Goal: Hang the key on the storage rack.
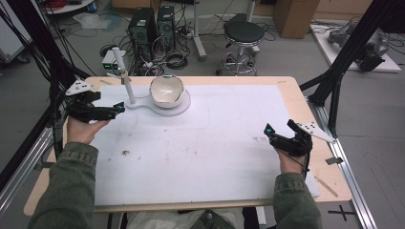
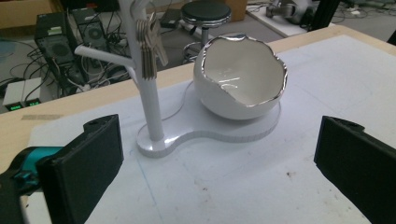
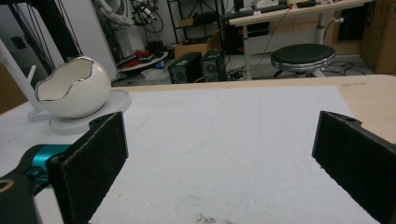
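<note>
A white egg-shaped bowl [image 1: 166, 89] [image 2: 243, 79] [image 3: 72, 88] with a jagged silver rim sits empty on a flat white stand base [image 1: 184, 106] [image 2: 205, 130] at the back of the white mat [image 1: 215, 143]. A white post [image 1: 129, 88] [image 2: 152, 107] with a side peg rises from the same base. A bunch of keys [image 2: 150, 44] hangs on it. My left gripper [image 1: 118, 109] [image 2: 219, 163] is open just left of the post, with nothing between its jaws. My right gripper [image 1: 268, 131] [image 3: 219, 158] is open and empty over the mat's right edge.
The wooden table [image 1: 296, 95] shows around the mat. A small dark speck [image 1: 126, 152] lies on the mat at front left. Behind the table are a black stool [image 1: 243, 33], computer towers [image 1: 143, 28] and cables. Black frame posts [image 1: 344, 62] stand at both sides.
</note>
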Available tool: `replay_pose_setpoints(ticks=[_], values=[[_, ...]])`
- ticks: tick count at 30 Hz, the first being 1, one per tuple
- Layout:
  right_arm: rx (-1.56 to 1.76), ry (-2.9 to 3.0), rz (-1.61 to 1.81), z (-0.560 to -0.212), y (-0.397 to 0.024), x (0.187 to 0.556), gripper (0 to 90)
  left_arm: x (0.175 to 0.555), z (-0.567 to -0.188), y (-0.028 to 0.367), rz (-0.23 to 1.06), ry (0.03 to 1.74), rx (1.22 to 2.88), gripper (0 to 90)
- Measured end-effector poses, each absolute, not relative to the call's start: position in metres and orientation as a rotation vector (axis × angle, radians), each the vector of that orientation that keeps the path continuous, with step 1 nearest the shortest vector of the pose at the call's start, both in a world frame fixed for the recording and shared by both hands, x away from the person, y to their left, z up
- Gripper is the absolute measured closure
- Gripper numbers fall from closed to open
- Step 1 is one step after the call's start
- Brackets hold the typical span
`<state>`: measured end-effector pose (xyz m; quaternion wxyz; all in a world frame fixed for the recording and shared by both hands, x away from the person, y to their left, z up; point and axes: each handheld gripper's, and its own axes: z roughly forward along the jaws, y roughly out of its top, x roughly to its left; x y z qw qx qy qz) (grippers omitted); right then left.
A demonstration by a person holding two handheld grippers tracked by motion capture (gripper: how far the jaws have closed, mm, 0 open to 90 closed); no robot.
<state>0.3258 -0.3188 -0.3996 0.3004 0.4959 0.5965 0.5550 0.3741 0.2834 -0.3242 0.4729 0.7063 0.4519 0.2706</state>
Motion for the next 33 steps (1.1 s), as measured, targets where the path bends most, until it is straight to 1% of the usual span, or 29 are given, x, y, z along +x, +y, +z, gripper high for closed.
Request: replay_pose_setpoints(ticks=[12, 19, 33], values=[[1.318, 1.587, 1.470, -0.400, -0.319, 0.326, 2.4, 0.357, -0.344, 0.292, 0.683, 1.140, 1.681, 1.7], [1.319, 1.583, 1.471, -0.400, -0.319, 0.326, 2.4, 0.346, -0.350, 0.293, 0.732, 1.139, 1.668, 1.7], [1.320, 1.586, 1.471, -0.400, -0.319, 0.325, 2.4, 0.323, -0.373, 0.303, 0.797, 1.167, 1.586, 1.7]])
